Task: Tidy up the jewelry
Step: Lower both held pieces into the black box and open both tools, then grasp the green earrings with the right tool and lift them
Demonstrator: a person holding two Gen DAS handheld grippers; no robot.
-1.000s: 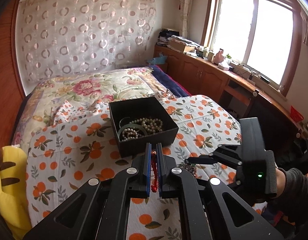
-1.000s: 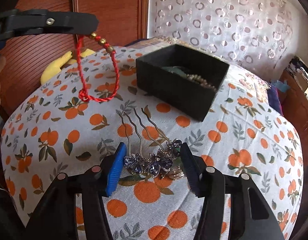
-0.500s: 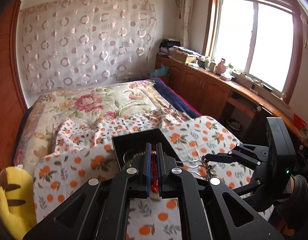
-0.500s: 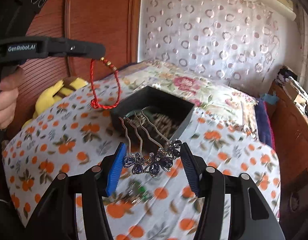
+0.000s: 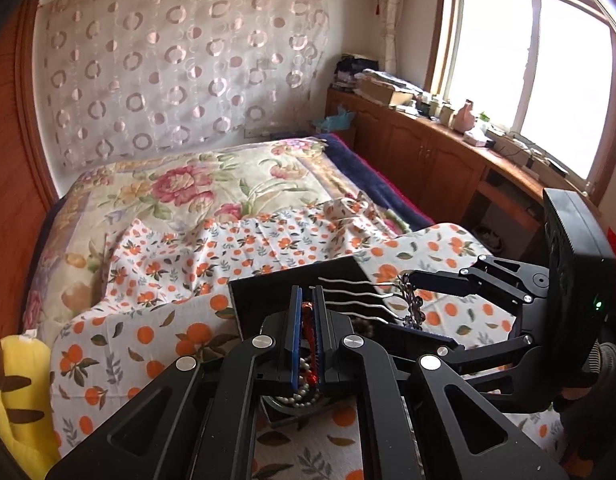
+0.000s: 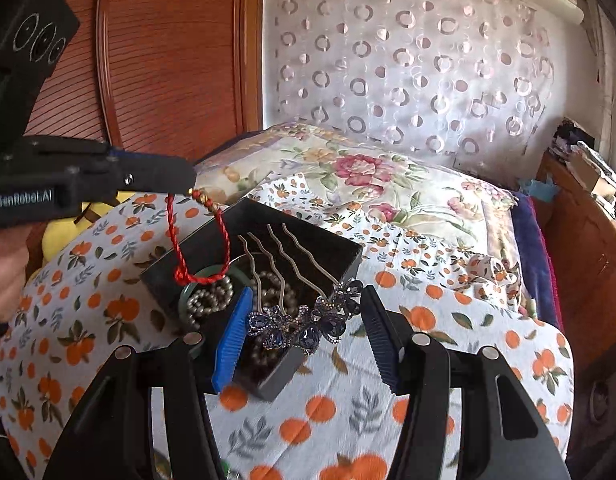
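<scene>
Left gripper [image 5: 306, 322] pinches red cord bracelet [image 6: 199, 256], right gripper [image 6: 303, 330] clamps jeweled hair comb [image 6: 303, 322]; both over the open black box [image 6: 340, 250].

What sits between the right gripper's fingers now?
The blue-jewelled hair comb, held across the fingers above the black box; right wrist view.

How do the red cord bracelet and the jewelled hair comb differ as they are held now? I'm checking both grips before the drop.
The red cord bracelet is soft braid hanging in a loop; the jewelled hair comb is rigid metal with wavy prongs. The left gripper pinches the bracelet with its fingers nearly together; the right gripper spans the comb's gem end with fingers wide apart. Both are off the cloth, over the black box.
</scene>
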